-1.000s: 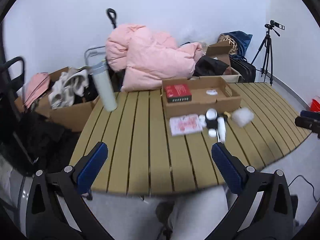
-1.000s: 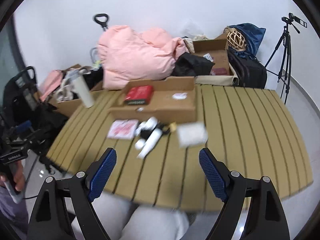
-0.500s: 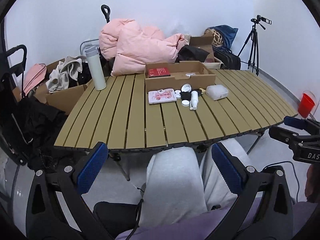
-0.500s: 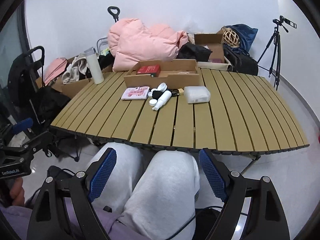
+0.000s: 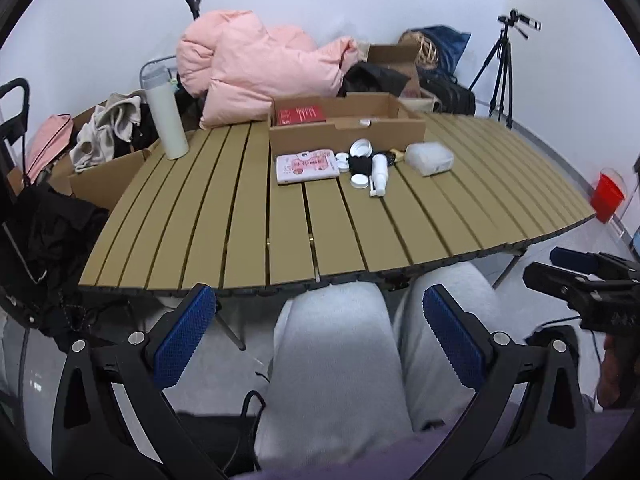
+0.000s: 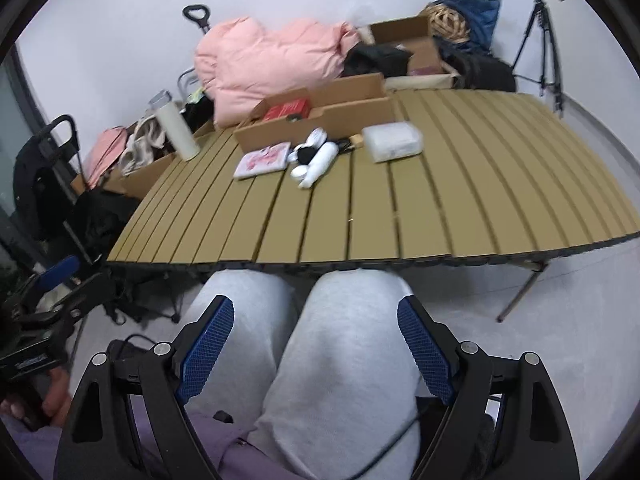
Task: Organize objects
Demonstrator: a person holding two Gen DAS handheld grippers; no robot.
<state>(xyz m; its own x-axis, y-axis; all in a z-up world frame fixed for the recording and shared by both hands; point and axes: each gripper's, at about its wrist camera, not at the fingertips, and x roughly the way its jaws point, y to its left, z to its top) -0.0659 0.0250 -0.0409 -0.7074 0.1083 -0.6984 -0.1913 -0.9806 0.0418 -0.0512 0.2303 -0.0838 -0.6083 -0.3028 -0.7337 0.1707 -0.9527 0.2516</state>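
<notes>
Left wrist view: left gripper [image 5: 320,332] sits low over the seated person's grey-trousered knees [image 5: 336,344], jaws spread wide with nothing between them; the cluster of loose items lies ahead and above it, well apart, across the near half of the slatted table [image 5: 240,208]; white bottle [image 5: 379,172] lies on its side, long axis running roughly toward the gripper; pink packet [image 5: 306,165] lies flat to the left of it, clear plastic box [image 5: 430,158] to the right, both just in front of the cardboard tray [image 5: 348,132]; a red book [image 5: 302,114] is already inside the tray; right gripper [image 5: 588,288] shows at the right edge.

Right wrist view: right gripper [image 6: 316,344] also hovers above the knees, jaws apart and empty; bottle, packet and plastic box lie ahead, well apart; the plastic box stands closest to this gripper's line, so the right hand is judged nearer to it, the left nearer to the packet.

Surroundings: tall white flask [image 5: 166,120] upright at the table's far left; pink quilt [image 5: 256,68] and tripod [image 5: 500,68] against the wall.
</notes>
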